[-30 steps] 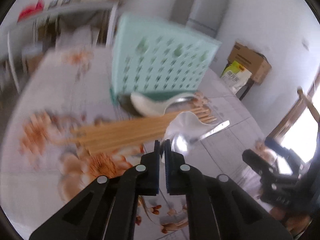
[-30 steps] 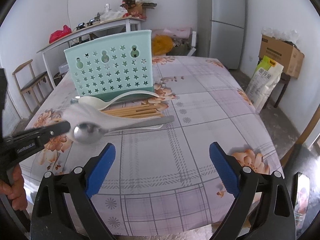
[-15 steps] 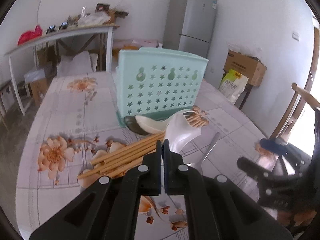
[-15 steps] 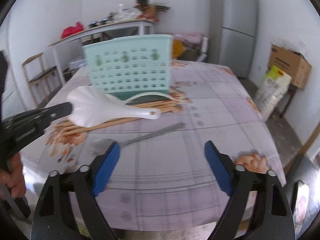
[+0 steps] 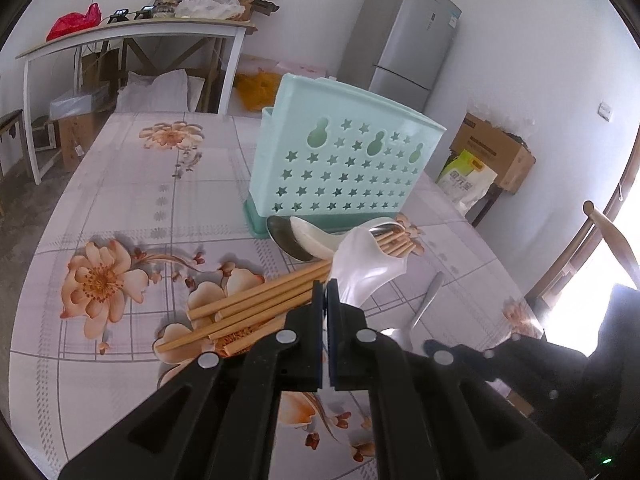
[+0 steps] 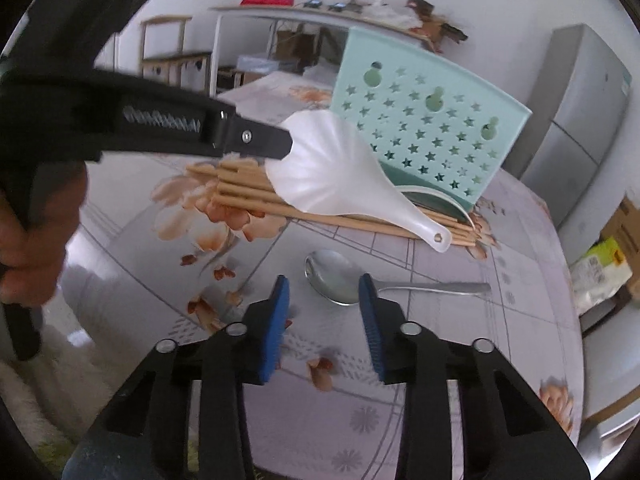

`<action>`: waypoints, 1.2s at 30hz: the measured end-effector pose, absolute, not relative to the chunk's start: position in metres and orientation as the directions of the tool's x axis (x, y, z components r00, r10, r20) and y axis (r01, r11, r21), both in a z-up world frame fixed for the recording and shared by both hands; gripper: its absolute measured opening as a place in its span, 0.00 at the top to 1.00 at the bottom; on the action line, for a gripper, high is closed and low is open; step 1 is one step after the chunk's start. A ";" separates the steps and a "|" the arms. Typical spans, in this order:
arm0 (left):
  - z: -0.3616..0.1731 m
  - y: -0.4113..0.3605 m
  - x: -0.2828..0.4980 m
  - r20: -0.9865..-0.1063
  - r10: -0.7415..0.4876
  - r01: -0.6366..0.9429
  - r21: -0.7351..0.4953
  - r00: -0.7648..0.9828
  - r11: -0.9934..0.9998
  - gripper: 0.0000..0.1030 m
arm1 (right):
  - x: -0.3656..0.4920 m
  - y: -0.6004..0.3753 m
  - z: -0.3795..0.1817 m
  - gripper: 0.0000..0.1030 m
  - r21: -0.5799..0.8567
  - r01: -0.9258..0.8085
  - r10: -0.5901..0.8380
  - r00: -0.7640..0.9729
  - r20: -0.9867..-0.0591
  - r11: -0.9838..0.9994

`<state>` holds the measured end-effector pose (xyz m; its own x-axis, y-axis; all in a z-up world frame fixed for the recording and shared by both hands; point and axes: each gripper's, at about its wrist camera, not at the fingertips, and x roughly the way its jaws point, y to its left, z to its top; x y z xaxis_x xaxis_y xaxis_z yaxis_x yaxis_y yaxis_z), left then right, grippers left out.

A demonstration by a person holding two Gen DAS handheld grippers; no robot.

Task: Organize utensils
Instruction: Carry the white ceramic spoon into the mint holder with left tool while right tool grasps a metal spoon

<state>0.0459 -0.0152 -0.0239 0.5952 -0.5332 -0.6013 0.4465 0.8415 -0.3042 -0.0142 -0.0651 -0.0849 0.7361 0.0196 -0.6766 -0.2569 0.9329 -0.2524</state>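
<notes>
My left gripper [image 5: 325,292] is shut on the rim of a white plastic rice paddle [image 5: 366,268], held above the table; it also shows in the right wrist view [image 6: 340,176], handle pointing right and down. My right gripper [image 6: 324,300] is open and empty, just in front of a metal spoon [image 6: 336,276] lying on the table. A mint-green utensil holder [image 5: 340,168] with star holes stands behind. Bamboo chopsticks [image 5: 256,308], a white ceramic spoon [image 5: 316,236] and another metal spoon [image 5: 284,240] lie in front of it.
The table has a floral cloth [image 5: 100,280]. A fridge [image 5: 404,36], cardboard box [image 5: 492,152] and a white side table [image 5: 132,36] stand behind. The right edge of the table [image 6: 576,320] is near the metal spoon's handle.
The left gripper lifted the white paddle off the metal spoon, which stayed on the table. The right gripper moved forward and left, close to the metal spoon's bowl, with narrower jaws.
</notes>
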 end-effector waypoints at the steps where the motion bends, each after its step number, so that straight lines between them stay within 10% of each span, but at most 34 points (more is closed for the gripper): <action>1: -0.024 -0.015 0.046 -0.602 -0.532 0.446 -0.303 0.596 0.842 0.99 | -0.012 -0.064 -0.086 0.76 -0.268 -0.260 0.011 0.735 -0.678 0.928; 12: -0.024 -0.009 0.049 -0.593 -0.549 0.438 -0.337 0.589 0.833 0.99 | -0.010 -0.054 -0.093 0.96 -0.391 -0.256 -0.061 0.766 -0.639 0.884; 36: 0.090 0.021 0.011 -0.315 -0.606 0.536 -0.284 0.731 0.795 0.99 | -0.046 -0.121 -0.006 1.00 -0.056 -0.035 0.002 0.863 -0.505 0.998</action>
<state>0.0107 0.0206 0.0899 0.7306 -0.6057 -0.3153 0.5364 0.7948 -0.2838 -0.0459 -0.1210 -0.0059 0.8633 0.0024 -0.5047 -0.0353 0.9978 -0.0557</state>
